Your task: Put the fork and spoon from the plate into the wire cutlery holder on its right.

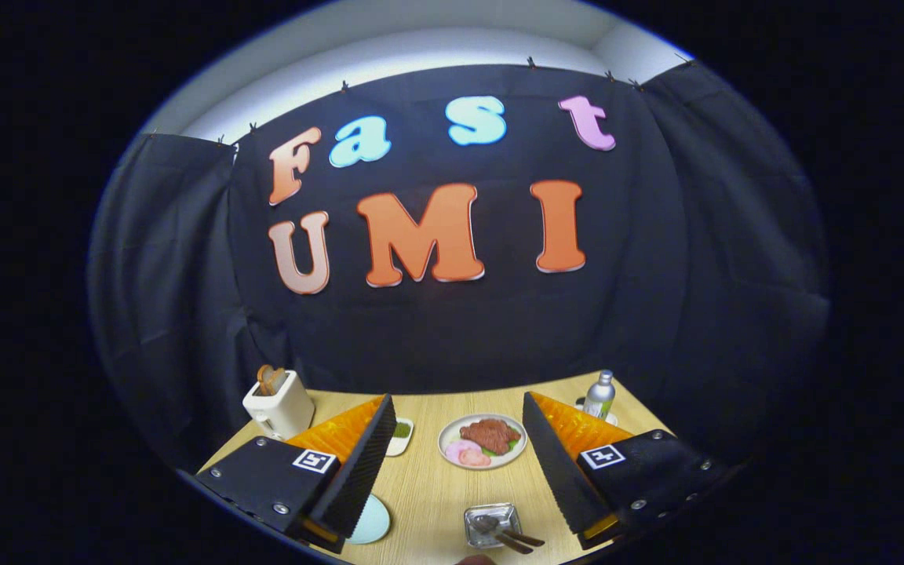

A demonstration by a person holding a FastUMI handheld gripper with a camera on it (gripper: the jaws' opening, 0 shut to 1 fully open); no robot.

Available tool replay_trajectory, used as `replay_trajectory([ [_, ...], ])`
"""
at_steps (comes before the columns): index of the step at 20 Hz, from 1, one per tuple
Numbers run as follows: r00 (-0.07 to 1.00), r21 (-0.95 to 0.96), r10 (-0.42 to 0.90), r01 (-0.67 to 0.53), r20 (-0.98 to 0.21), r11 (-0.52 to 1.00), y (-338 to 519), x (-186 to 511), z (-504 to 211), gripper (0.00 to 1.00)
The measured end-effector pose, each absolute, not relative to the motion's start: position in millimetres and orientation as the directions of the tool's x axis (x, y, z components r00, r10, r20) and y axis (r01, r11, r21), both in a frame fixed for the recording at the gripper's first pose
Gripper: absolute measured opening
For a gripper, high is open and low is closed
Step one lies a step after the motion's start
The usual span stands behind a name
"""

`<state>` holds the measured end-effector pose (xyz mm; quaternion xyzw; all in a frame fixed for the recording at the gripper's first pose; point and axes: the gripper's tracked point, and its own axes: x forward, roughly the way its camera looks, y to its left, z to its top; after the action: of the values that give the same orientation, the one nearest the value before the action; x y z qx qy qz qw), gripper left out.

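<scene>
Jaws wide apart, cutlery (508, 534) blurry between, holder unclear

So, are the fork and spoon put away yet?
Not yet, nothing looks done. The fork and spoon lie together on the small metal dish, near the gripper's base, handles poking over its edge. Nothing is in hand: the gripper is open and empty, fingers spread either side of the food plate. Left to do: grab each one and move it to the holder.

The claw (452, 439) hangs above the table, its two fingers spread wide, gripping nothing.
</scene>
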<state>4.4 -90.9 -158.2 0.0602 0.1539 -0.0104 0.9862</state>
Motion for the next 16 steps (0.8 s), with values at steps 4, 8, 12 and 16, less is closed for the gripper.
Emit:
replay_trajectory([
  [4, 0.978, 0.062, -0.031, 0.044, -0.204, 0.997, -91.8, 9.4, -126.5, 0.97],
  [8, 0.993, 0.043, -0.03, 0.035, -0.114, 0.998, -88.0, 14.4, -105.5, 0.97],
  [12, 0.998, 0.018, -0.039, 0.04, -0.048, 0.999, -86.9, 19.9, -94.0, 0.97],
  [16, 0.999, -0.005, -0.045, 0.045, -0.012, 0.999, -85.1, 29.8, -84.5, 0.97],
])
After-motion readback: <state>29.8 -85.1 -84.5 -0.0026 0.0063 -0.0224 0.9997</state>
